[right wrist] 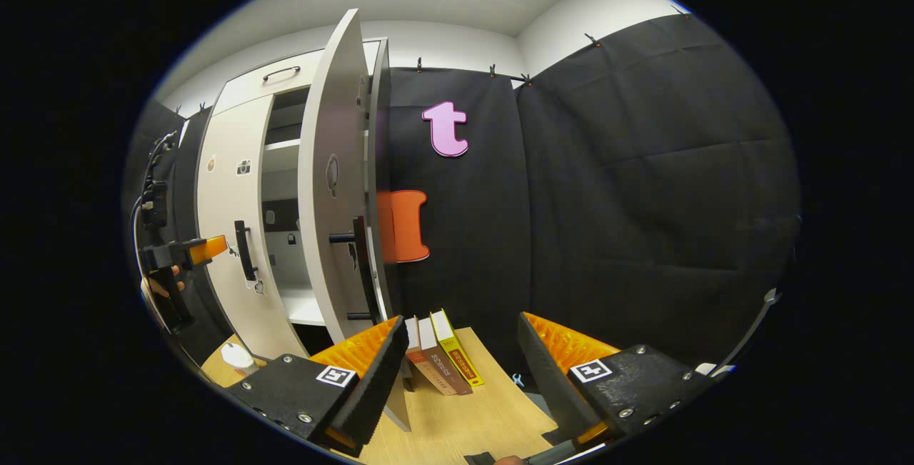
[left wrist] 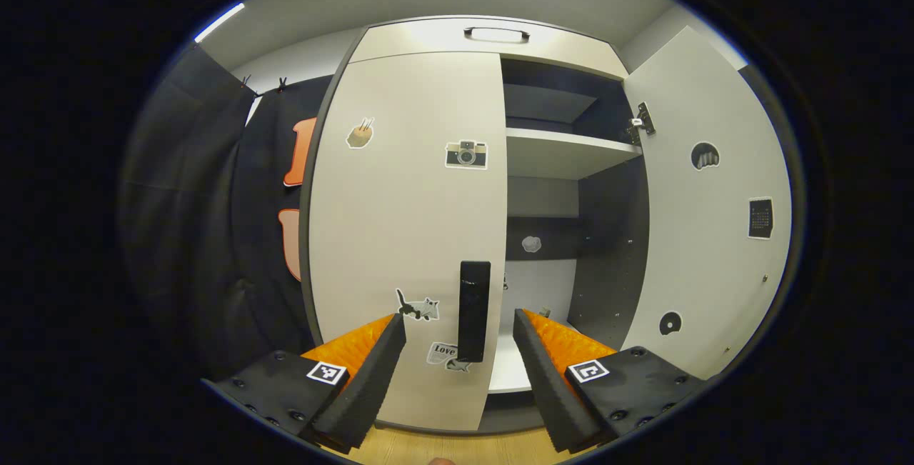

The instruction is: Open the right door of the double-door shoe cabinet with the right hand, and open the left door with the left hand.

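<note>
Cabinet stands straight ahead in the left gripper view, its left door closed and its right door swung wide, baring the shelves inside. The left claw is spread wide and empty, its fingers either side of the left door's dark handle without touching it. In the right gripper view the right claw is also wide and empty, near the open door's edge, whose handle juts out. Three books lean together on the wooden surface by the black cloth wall. The left claw shows far left, near the left door's handle.
</note>
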